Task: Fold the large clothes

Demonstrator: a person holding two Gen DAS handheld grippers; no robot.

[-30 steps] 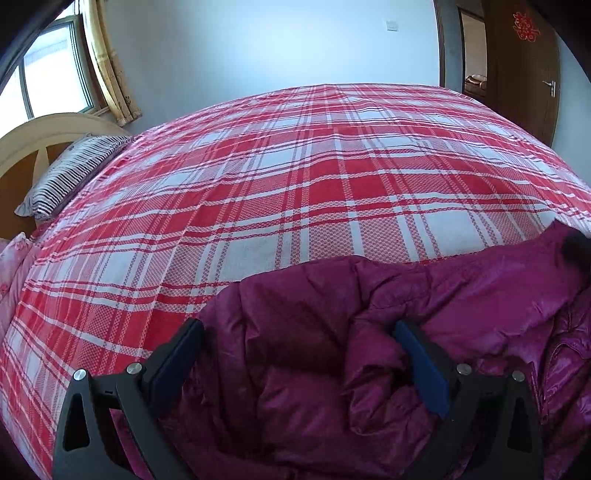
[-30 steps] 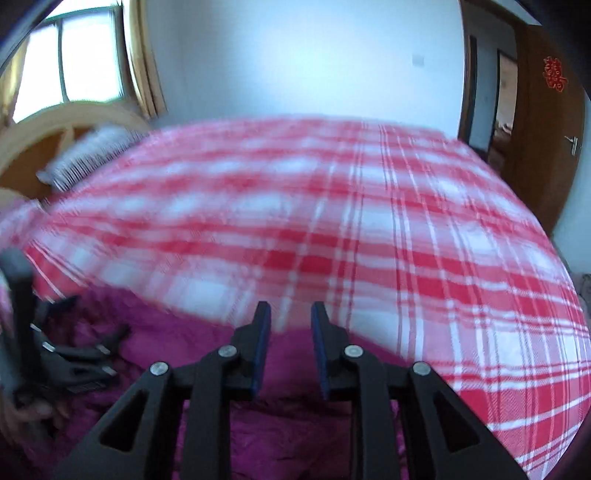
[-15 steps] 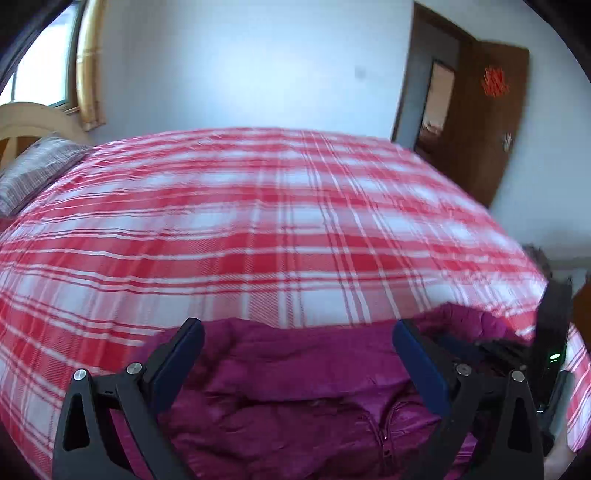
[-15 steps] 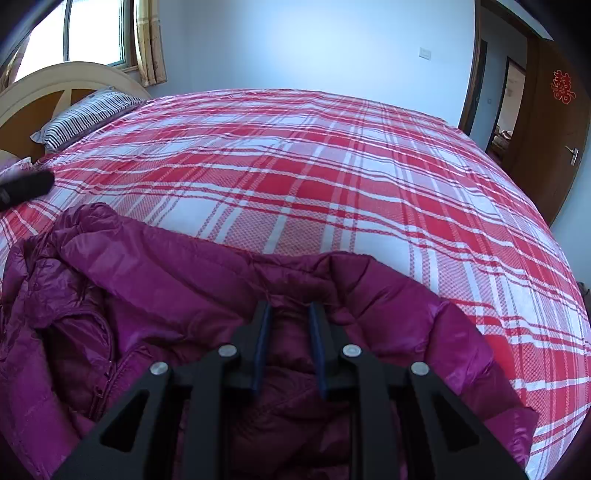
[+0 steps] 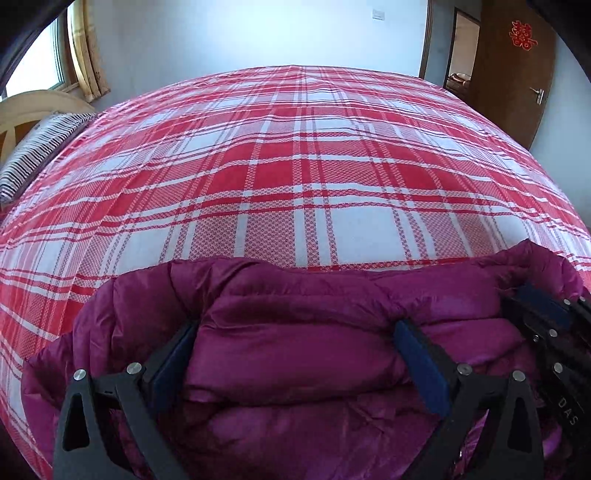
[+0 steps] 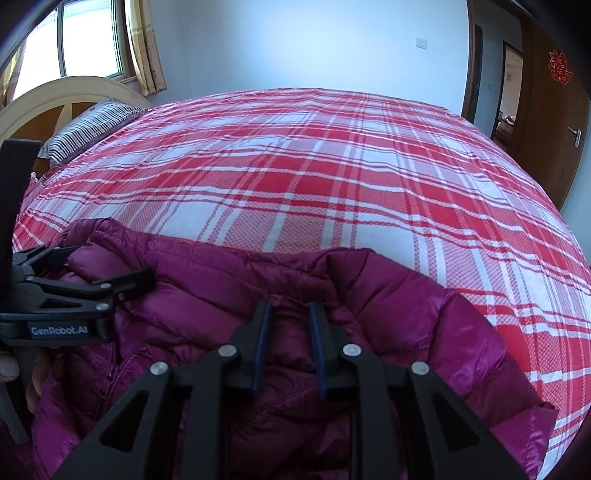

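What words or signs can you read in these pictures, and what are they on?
"GenRobot.AI": label on the left tool, seen from the right wrist.
"DAS": on the right tool, cut off at the picture's edge.
Red paper sign on the brown door: an ornate character, too small to read.

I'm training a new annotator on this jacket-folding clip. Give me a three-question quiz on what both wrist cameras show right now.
1. True or false: the padded magenta puffer jacket lies on the red-and-white plaid bedspread.
2. Which gripper has its fingers set wider apart: A) left gripper, B) right gripper?
3. Fill in: what sits between the right gripper's narrow-set fingers is a fold of the ____.

Key: 1 true; 2 A; 3 jacket.
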